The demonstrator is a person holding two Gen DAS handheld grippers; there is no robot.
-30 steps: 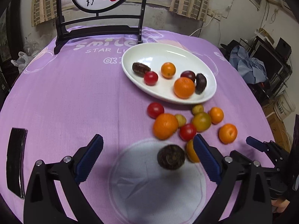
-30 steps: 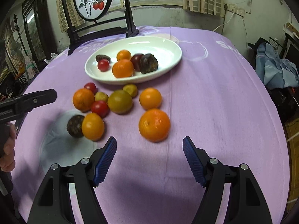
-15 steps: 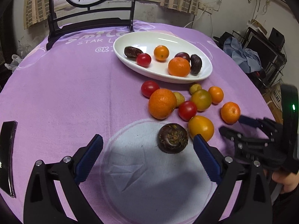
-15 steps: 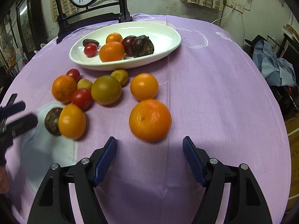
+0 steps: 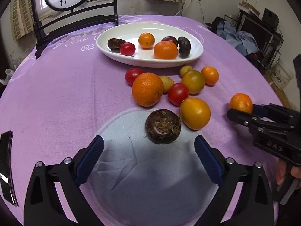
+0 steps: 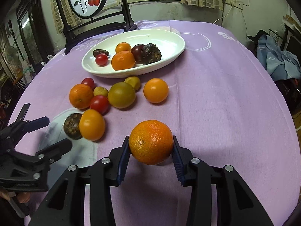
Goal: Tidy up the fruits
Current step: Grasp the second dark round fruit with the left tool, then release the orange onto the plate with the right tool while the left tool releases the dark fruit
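The desk (image 6: 225,98) in purple cloth carries everything; the white plate (image 6: 169,37) sits toward 12 o'clock in the right wrist view, six fruits already in it; a loose cluster of fruit lies just short of it at about 10 o'clock; the right gripper (image 6: 151,150) is closing on an orange (image 6: 151,141) that sits between its blue pads, which look to be touching its flanks at 9 and 3 o'clock, the fruit still low over the cloth with its shadow beneath; the plate lies straight ahead and slightly left of this hand, so I judge the carry runs toward 11 o'clock; the left gripper (image 5: 148,158) stands wide apart and holds nothing, a dark round fruit (image 5: 163,126) just ahead at 12 o'clock, untouched.
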